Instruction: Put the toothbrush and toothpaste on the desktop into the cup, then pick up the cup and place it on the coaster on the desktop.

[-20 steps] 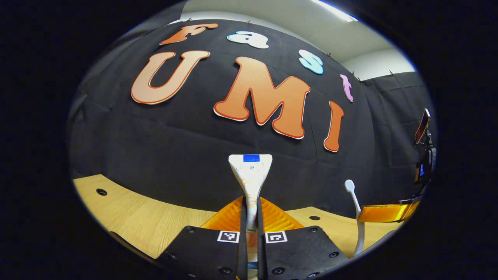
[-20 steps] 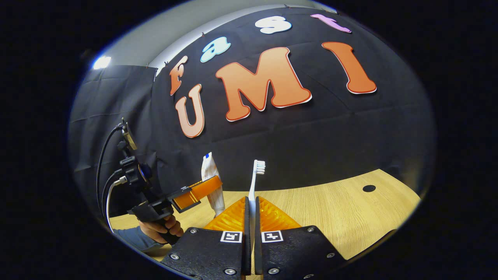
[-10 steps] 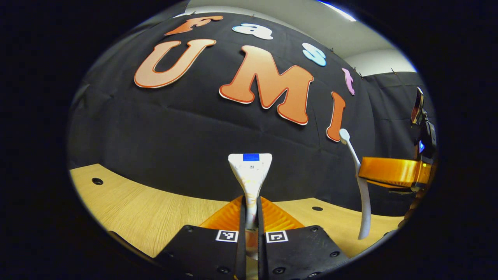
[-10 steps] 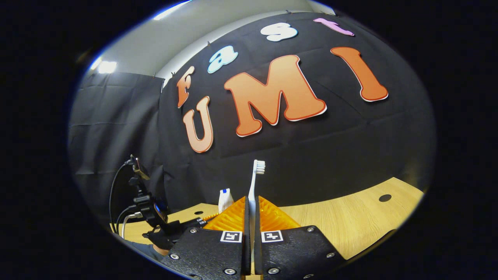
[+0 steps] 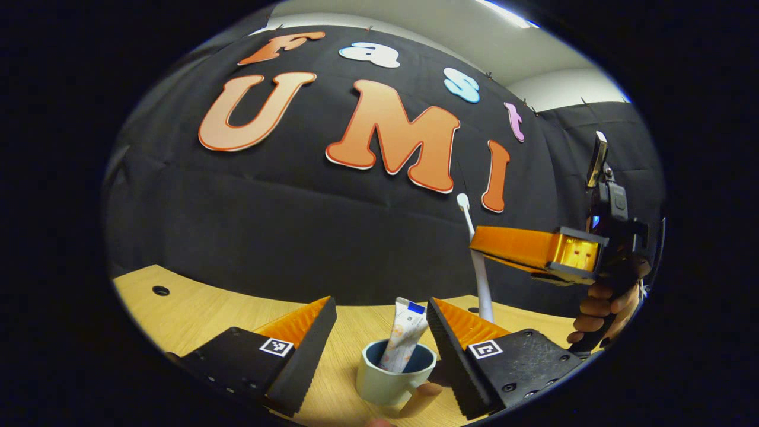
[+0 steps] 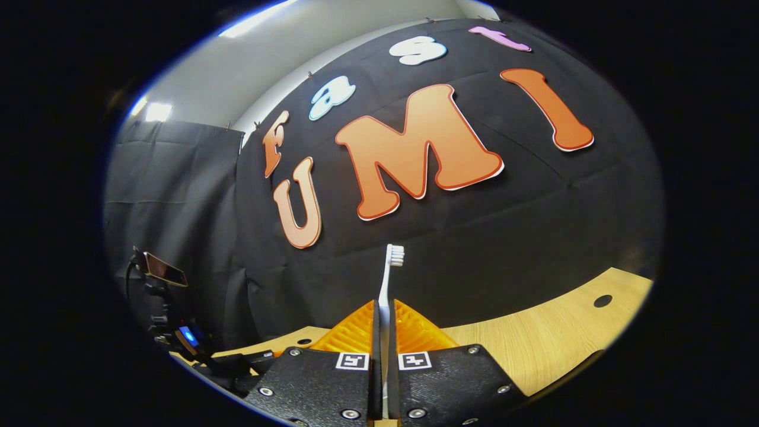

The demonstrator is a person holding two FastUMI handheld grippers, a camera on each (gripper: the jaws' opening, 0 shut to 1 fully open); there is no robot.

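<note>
**Toothpaste in cup, toothbrush aloft**

The wooden desktop (image 5: 225, 308) is carrying the cup (image 5: 396, 373), with the toothpaste (image 5: 404, 335) leaning inside. The left gripper (image 5: 380, 320) is hanging wide apart above it, grasping nothing. The right gripper (image 6: 382, 323) is pinching the upright toothbrush (image 6: 388, 273)

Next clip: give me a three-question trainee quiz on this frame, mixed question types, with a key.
1. True or false: the toothpaste tube stands inside the cup.
2. Multiple choice: the right hand-held gripper is
A. open above the cup
B. shut on the toothbrush
C. shut on a coaster
3. Fill in: the left hand-held gripper has its fingers ____, one on each side of the cup, not touching it.

Key: 1 true; 2 B; 3 open (spread apart)
</note>
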